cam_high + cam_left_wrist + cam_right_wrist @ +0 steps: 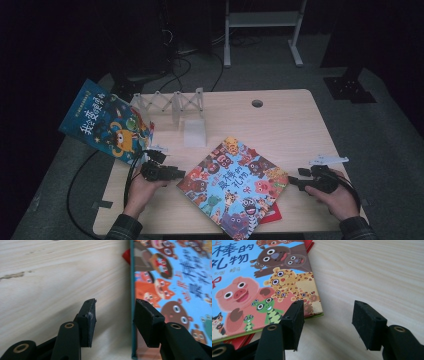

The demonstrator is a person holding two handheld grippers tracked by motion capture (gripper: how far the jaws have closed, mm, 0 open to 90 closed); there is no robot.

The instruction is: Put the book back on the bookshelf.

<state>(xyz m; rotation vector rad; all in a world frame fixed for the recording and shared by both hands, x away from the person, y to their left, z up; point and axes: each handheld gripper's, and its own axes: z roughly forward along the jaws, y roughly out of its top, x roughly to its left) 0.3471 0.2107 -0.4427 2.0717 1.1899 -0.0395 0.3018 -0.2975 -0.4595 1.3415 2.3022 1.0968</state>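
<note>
Animal picture book (233,187) lies flat at table centre, atop a red book (270,215). Left gripper (176,174) at 9 o'clock, right gripper (291,183) at 3 o'clock, both wide, empty. Likely stiff, light, glossy; pinch overhanging cover edges.

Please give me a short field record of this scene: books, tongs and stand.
top book: animal cover, flat, mid-table
under it: red book, corner showing
third book: blue, monster cover, leaning past table's left edge
left tongs: open, straddling top book's edge
right tongs: open, at top book's corner
stand: white folding rack, far side
table: pale wood
</note>
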